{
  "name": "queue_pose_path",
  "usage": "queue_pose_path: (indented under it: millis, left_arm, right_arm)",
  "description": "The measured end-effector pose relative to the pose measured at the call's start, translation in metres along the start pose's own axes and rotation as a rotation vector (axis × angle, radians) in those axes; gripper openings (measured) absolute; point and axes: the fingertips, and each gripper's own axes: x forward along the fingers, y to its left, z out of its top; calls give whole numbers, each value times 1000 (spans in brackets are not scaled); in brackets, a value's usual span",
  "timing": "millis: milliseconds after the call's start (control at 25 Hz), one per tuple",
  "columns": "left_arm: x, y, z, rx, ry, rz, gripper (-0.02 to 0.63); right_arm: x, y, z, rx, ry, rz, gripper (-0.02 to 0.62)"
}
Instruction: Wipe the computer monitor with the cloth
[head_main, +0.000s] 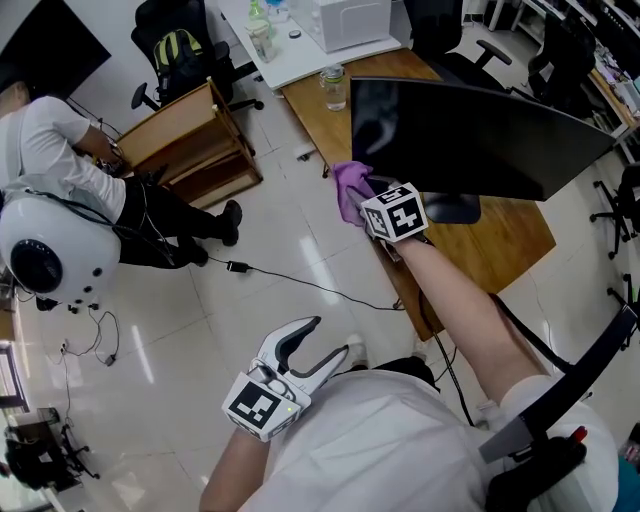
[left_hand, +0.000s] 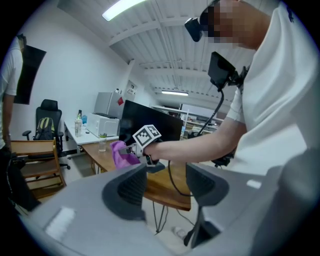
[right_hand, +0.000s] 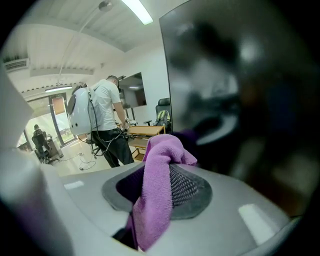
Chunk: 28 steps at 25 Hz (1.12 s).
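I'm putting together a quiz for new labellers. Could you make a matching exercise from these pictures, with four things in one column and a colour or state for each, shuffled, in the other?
Things:
1. cloth
2. monitor
3. left gripper
4. jar

States:
A. open, nothing between its fingers
B. clear, standing on the wooden desk
C. purple, clamped in the right gripper
D. black, with a dark screen

Pairs: 1-C; 2-D; 3-A; 4-B
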Motion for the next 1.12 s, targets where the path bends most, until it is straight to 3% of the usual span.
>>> queue_pose_path:
  millis: [440,1120]
  left_arm:
    - [6,7,10,21,-36,-30,264]
    - [6,26,31,40,-79,-61,264]
  right_arm:
    - [-37,19,88,-41,-112,25,130]
    - [-67,41,182,-95,-215,34,130]
